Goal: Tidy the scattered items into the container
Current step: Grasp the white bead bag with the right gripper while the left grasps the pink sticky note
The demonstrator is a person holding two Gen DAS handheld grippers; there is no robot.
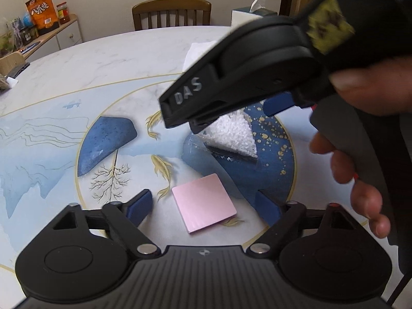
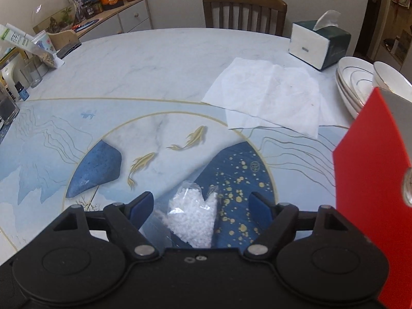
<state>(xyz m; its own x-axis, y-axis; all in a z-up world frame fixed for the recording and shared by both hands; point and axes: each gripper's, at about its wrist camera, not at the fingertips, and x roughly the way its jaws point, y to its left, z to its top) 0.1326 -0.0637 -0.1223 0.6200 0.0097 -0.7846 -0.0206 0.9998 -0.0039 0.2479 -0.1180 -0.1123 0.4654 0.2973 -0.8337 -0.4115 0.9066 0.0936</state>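
Note:
A pink square notepad (image 1: 203, 202) lies flat on the table between the blue pads of my left gripper (image 1: 204, 206). The gripper is open, with a gap on both sides of the pad. A clear bag of white beads (image 2: 193, 219) lies on the dark blue patch of the table print. My right gripper (image 2: 200, 206) is open around it, its pads clear of the bag. In the left wrist view the right gripper (image 1: 226, 117), held by a hand (image 1: 360, 180), hovers over the same bag (image 1: 231, 136). A red box (image 2: 370, 193) stands at the right edge.
Unfolded white tissue sheets (image 2: 265, 97) lie behind the bag, with a tissue box (image 2: 316, 43) and stacked white plates (image 2: 355, 85) further right. Jars and a glass (image 2: 31, 74) crowd the table's left edge. A wooden chair (image 2: 244, 10) stands behind the table.

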